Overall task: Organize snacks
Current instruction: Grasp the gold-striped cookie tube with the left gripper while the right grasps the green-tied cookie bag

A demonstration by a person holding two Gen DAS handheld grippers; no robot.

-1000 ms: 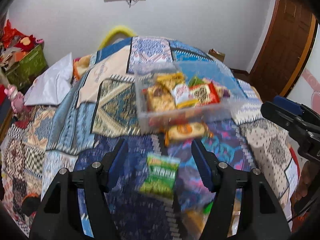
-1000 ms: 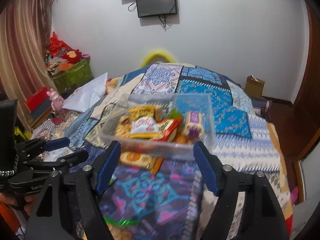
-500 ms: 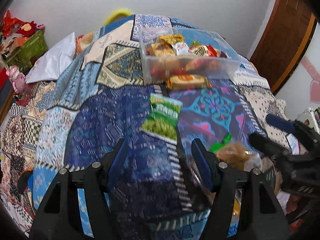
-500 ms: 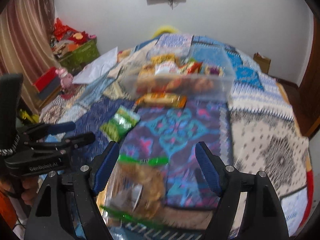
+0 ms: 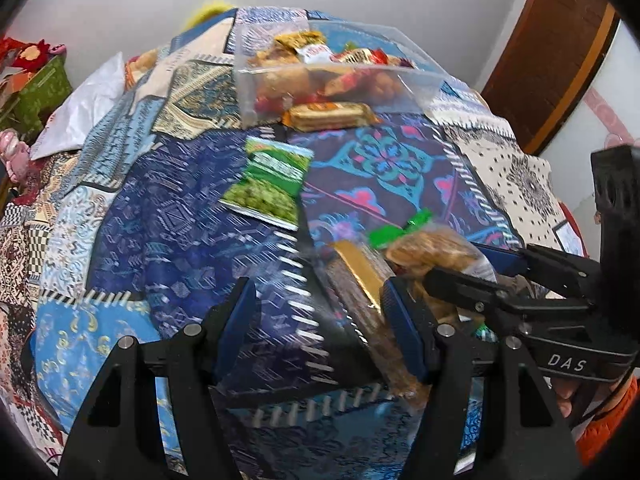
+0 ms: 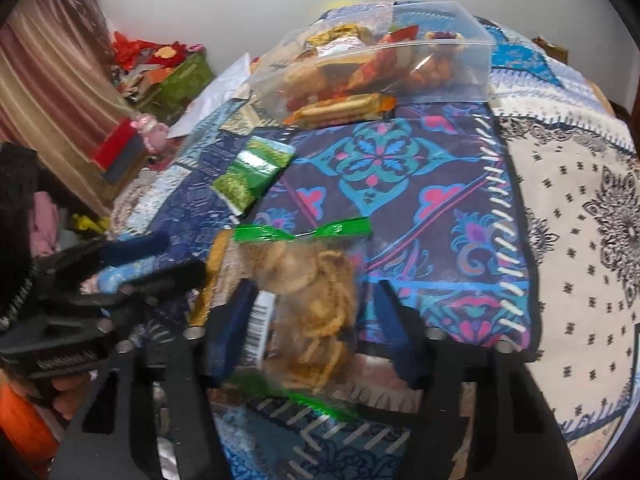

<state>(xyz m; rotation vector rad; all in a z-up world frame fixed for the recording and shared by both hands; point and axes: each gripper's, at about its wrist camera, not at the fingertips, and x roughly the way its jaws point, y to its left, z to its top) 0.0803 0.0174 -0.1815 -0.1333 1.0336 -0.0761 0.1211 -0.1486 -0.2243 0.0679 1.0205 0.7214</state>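
Snacks are mostly gathered in the clear bin [image 6: 476, 50] far up the quilt [image 6: 568, 200]; a chip bag [image 6: 316, 304] lies near, straddled by the right gripper [image 6: 310, 324], jaws wide. A pick-up is judged underway; closing is needed next. The left gripper [image 5: 316, 320] is wide, empty.

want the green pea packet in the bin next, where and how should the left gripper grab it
Grip the green pea packet across its narrow width at the near bottom seam, coming from above on the near side: it lies flat on the quilt with clear space around it.
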